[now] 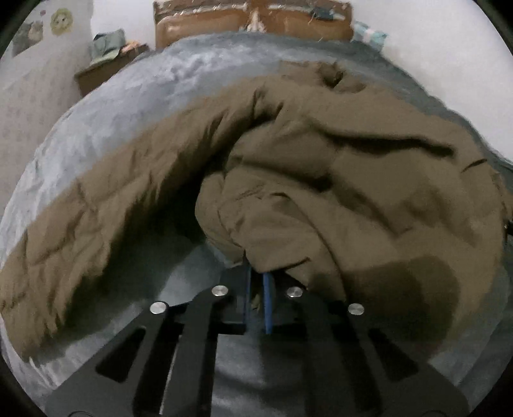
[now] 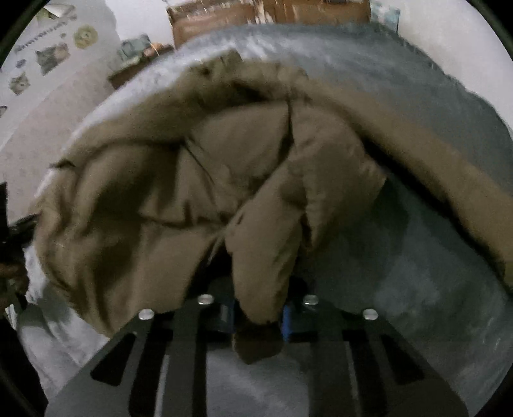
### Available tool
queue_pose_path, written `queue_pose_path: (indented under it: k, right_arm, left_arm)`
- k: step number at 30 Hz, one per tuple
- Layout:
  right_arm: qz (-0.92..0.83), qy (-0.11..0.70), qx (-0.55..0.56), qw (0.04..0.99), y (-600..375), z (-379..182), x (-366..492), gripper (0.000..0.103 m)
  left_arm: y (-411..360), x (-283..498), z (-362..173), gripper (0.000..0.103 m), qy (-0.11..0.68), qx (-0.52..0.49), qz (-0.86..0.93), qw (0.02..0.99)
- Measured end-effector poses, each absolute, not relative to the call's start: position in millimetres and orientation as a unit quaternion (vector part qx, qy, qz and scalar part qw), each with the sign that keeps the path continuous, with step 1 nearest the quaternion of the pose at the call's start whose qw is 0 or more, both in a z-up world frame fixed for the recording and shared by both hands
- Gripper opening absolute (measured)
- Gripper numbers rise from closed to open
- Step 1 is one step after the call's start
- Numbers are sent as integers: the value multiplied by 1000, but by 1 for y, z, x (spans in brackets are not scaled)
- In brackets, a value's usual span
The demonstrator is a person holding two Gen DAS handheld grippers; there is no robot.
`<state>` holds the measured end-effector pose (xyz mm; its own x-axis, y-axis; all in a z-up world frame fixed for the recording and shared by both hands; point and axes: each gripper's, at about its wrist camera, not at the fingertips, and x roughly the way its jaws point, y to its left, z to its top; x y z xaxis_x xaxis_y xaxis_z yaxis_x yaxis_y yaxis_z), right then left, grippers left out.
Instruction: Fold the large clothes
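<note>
My left gripper (image 1: 256, 288) and right gripper (image 2: 258, 316) are each clamped on an edge of the brown padded jacket (image 1: 336, 179), which hangs bunched above the grey bed (image 1: 105, 128). Risk — the bulky, slippery fabric slides out of either narrow pinch, collapsing the fold.

My left gripper (image 1: 256, 288) and right gripper (image 2: 258, 314) are black with blue pads (image 1: 267, 301) and silver rivets (image 1: 220, 290). The coat (image 1: 320, 192) I hold is plain olive-brown. The bedspread (image 1: 128, 106) is grey-blue. The headboard (image 1: 205, 27) is tan brown. The wall (image 2: 48, 134) is off-white with coloured animal stickers (image 2: 51, 56).
</note>
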<state>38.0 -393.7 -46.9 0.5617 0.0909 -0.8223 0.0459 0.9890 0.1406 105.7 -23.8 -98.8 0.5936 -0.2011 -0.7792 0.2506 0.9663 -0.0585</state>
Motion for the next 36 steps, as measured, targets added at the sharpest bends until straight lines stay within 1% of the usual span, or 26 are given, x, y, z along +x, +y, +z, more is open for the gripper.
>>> queue_pose_path:
  k: [4,8,10,12,16,18,19,20,21,23,24,25,26,27,28,29,30,31,33,34,36]
  right_arm:
    - [23,396,114,911,-406,8,9,16]
    - [47,352,148,923,-416,55,-20,15]
    - [62,344,151,925,-409,69,-29,15]
    - [77,345,139,925,-400,85,-47,15]
    - [100,360,108,921,-383,103,-97,15]
    - [111,385,91,912,-375,105,-117,16]
    - [119,409,84,901,-374,103,-126,19]
    - [113,433,68,892,-374,94,-135,28]
    - [105,447,58,887,-373,90,-144,32]
    - [86,473,35,876,-380,78,-156,42]
    - [78,475,34,876,-385,76,-156,46]
    - [73,478,38,874,-391,77,-157,67]
    - [68,479,35,874,-394,80,-156,82]
    - [49,462,18,886,-400,91,-159,83]
    - [32,448,15,893,-406,101,-158,84]
    - [25,441,22,897,-410,109,-156,85]
    - [7,422,44,906,-420,119,-157,86]
    - [-9,406,62,912,-432,125,-158,88]
    - [-43,383,114,916,-455,130,-151,90]
    - [-49,377,145,914,-465,127,-142,90]
    - [-66,377,200,902,-480,110,-116,91]
  left_arm:
    - [16,96,-38,2,396,-47,-122,909]
    - [48,66,17,2,360,-54,-117,924]
    - [69,44,37,1,363,-64,-118,922]
    - [76,31,45,1,367,-63,-119,921]
    - [85,-23,57,0,376,-23,-117,919]
    - [90,-48,57,0,385,-1,-112,916]
    - [90,-61,51,0,401,27,-107,909]
    - [93,-66,49,0,415,40,-109,903]
    - [95,-70,44,1,431,55,-109,894]
    - [107,-73,45,2,439,62,-88,892]
    - [110,-70,47,8,440,64,-82,892]
    - [118,-73,50,14,437,67,-74,894]
    - [122,-68,54,32,432,70,-63,897]
    - [119,-60,61,50,420,69,-53,903]
    - [124,-58,67,57,409,62,-48,909]
    - [123,-56,75,67,401,55,-46,913]
    - [124,-59,77,74,394,50,-46,917]
    - [124,-51,87,77,382,40,-46,922]
    - [113,-30,89,86,369,32,-46,928]
    - [98,-8,85,89,367,28,-40,929]
    - [95,19,71,89,372,17,-23,928]
